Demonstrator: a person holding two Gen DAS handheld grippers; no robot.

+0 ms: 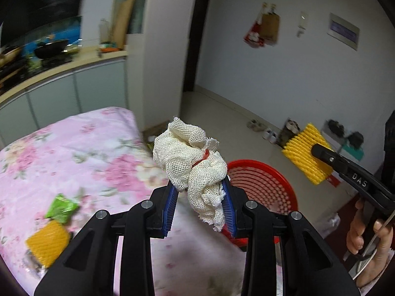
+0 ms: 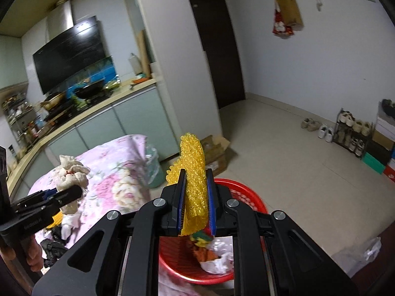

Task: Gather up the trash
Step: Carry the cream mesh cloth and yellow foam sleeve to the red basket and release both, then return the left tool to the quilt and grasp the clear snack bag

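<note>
The left gripper's fingers (image 1: 228, 207) pinch a crumpled wad of cream-white mesh cloth (image 1: 192, 157) by its lower end, so the wad stands up and forward from the blue pads. The right gripper's fingers (image 2: 181, 192) are pressed hard onto a flat yellow foam fruit net (image 2: 193, 172), held on edge with its long axis running up out of the grip.

Both pieces are carried in the air over the edge of the pink floral cover (image 1: 74, 153). The round red plastic mesh basket (image 1: 261, 180) sits at that edge, already holding white paper and coloured scraps. From the right gripper (image 2: 196, 197) the basket lies directly below and just ahead, so the yellow net hangs nearly over its opening. From the left gripper (image 1: 201, 207) the basket shows behind and to the right of the cloth, so the right hand looks the nearer to a drop; the left probably needs to travel further that way.

On the cover, left of the left gripper, lie a crumpled green wrapper (image 1: 61, 208) and another yellow foam net (image 1: 48, 243), not yet collected.
</note>
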